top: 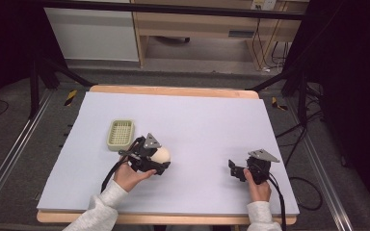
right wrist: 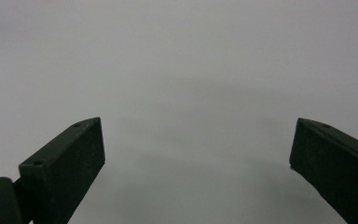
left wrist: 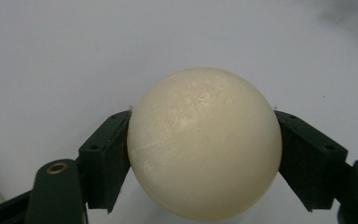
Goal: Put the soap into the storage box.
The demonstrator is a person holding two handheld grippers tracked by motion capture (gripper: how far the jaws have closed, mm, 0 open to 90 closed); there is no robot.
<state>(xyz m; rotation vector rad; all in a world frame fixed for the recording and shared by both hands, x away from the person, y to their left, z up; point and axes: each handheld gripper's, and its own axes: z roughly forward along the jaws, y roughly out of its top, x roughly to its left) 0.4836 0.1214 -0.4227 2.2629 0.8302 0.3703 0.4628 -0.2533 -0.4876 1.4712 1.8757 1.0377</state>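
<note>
Left gripper (top: 161, 161) jaws clamped on cream ball (left wrist: 204, 142), just right of basket (top: 120, 134); smooth sphere may squirt out. Right gripper (top: 232, 168) jaws apart.

Ball (top: 162, 154) right of basket (top: 120, 134)

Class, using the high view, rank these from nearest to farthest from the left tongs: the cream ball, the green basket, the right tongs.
1. The cream ball, clamped between the left tongs.
2. The green basket, just up and left of them on the table.
3. The right tongs, far across on the right side.
</note>
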